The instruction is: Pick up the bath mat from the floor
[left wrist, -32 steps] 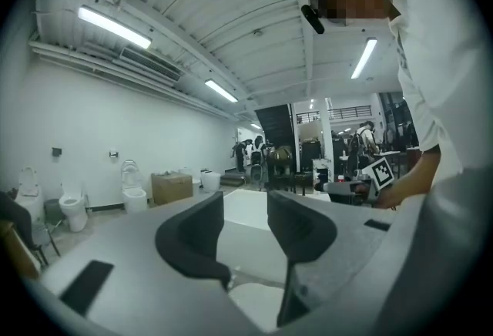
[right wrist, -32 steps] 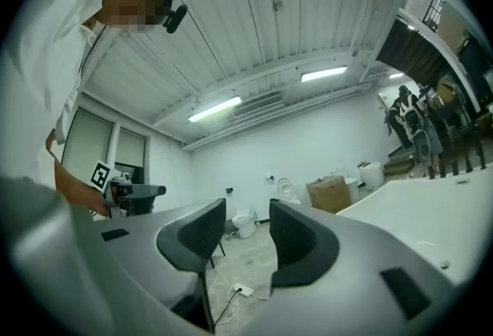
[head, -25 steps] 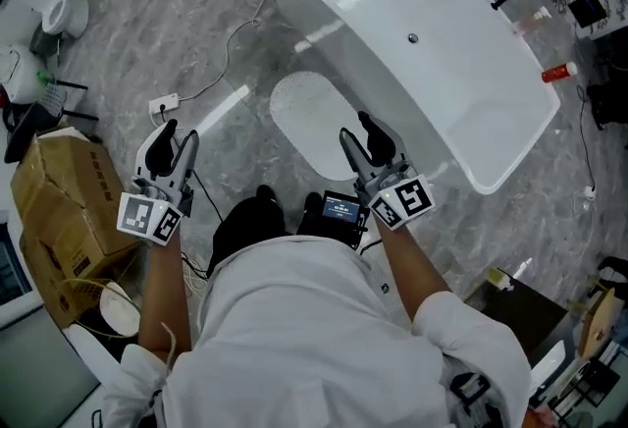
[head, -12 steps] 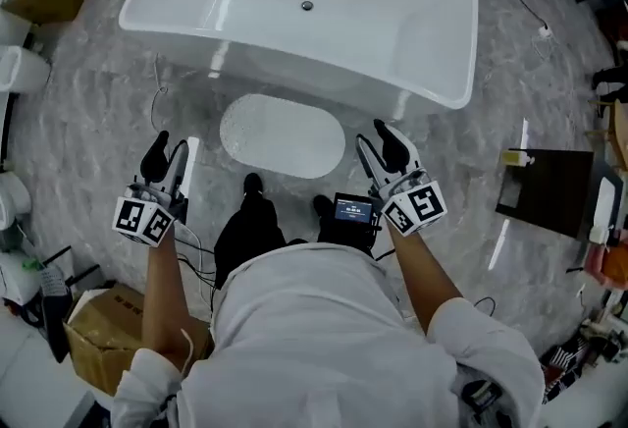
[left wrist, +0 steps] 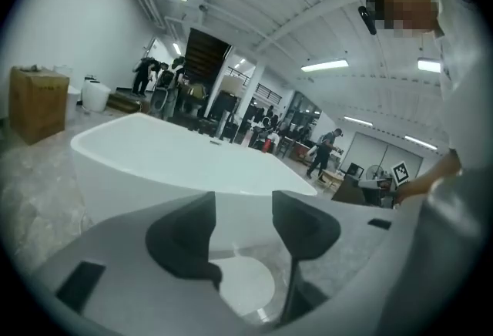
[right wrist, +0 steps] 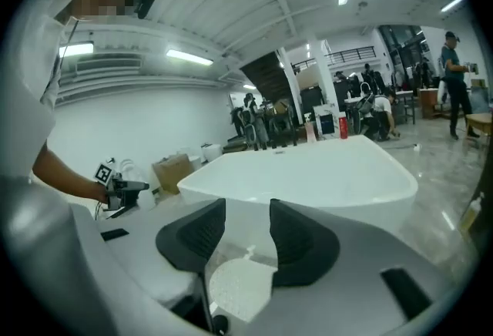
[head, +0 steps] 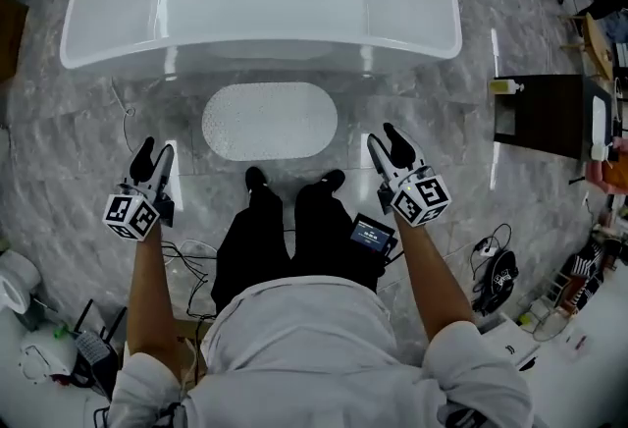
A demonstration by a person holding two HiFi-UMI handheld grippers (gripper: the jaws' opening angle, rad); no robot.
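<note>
Right tongs (right wrist: 246, 213) stand parted and empty, the bath mat (right wrist: 236, 288) low between them, bathtub (right wrist: 316, 171) beyond.

Head view steeply down from overhead, both gripper views low, facing forward, all sharing bathtub (head: 260, 14) and bath mat (head: 270, 120).

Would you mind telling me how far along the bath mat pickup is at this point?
Done: the person stands facing the bath mat, which lies flat on the floor before the bathtub. In hand: nothing yet; the left tongs have just been opening, the right tongs stand open, both empty and clear of the mat. Left: reaching down, gripping and lifting it.
</note>
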